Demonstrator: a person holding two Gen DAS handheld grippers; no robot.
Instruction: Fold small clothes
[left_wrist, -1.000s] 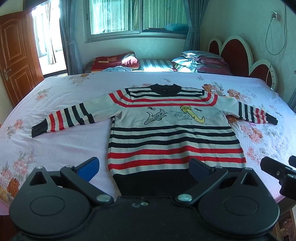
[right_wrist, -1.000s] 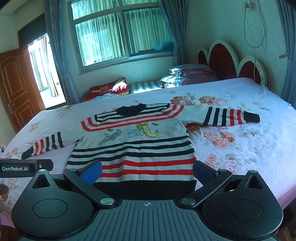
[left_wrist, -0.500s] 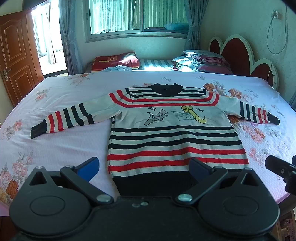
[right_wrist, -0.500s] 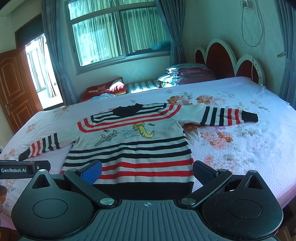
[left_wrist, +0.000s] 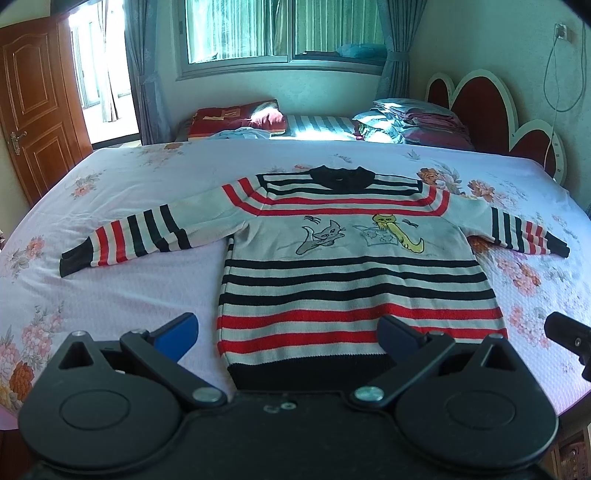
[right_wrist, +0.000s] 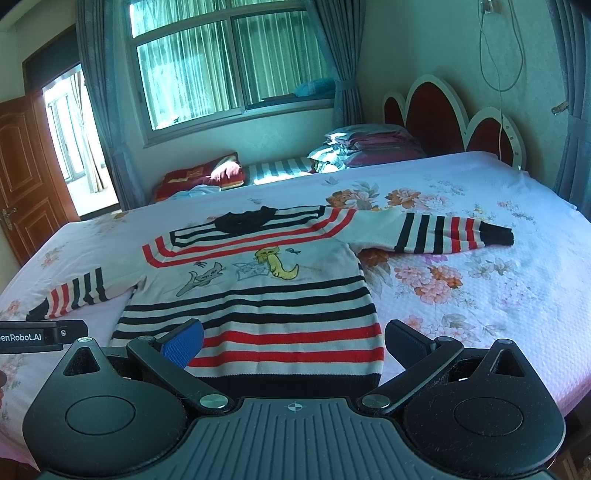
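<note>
A small striped sweater (left_wrist: 354, 273) with cat drawings lies flat on the bed, front up, both sleeves spread out; it also shows in the right wrist view (right_wrist: 255, 295). My left gripper (left_wrist: 288, 332) is open and empty above the sweater's dark hem, toward its left side. My right gripper (right_wrist: 293, 341) is open and empty above the hem's right part. The right gripper's edge shows at the far right of the left wrist view (left_wrist: 569, 332). The left gripper's body shows at the left of the right wrist view (right_wrist: 40, 334).
The bed has a pink floral sheet (left_wrist: 92, 288). Folded bedding (left_wrist: 410, 122) and a red pillow (left_wrist: 236, 118) lie at the far side under the window. A red headboard (right_wrist: 443, 118) stands at the right. A wooden door (left_wrist: 33, 107) stands at the left.
Both grippers have drifted slightly; the sweater shifts a little in both views. The right gripper sits lower and farther right in the left wrist view. The sweater itself has not moved.
</note>
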